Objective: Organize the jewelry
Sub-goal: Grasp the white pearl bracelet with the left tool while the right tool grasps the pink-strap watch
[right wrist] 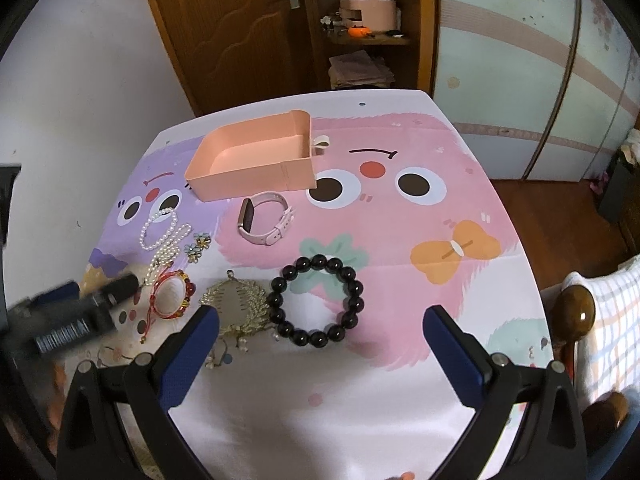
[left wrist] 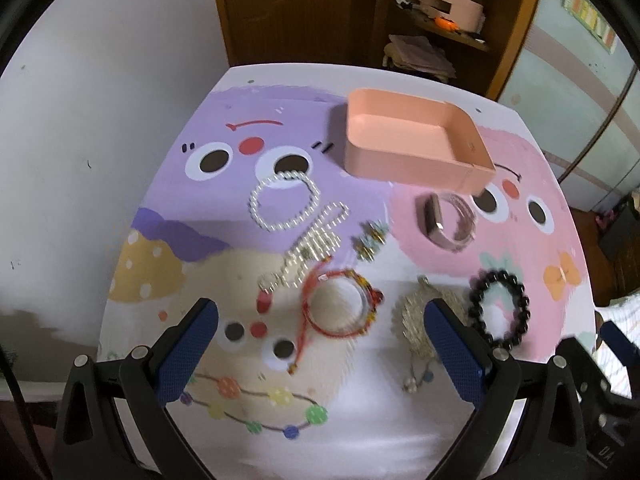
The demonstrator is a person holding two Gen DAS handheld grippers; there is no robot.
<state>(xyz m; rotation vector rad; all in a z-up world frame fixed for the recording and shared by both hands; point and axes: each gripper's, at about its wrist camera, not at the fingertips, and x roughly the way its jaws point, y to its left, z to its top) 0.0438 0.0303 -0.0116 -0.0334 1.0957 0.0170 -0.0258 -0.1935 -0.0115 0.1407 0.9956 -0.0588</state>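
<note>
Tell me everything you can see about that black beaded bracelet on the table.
The black beaded bracelet is a closed ring of large, round, glossy beads, dark like polished stone or glass. It lies flat on the cartoon-printed tablecloth, over a green bow drawing at the edge of the pink patch. Nothing grips it: it sits apart from the gold hair comb to its left, though the two lie close, and ahead of the open right tongs, between their blue fingers.
</note>
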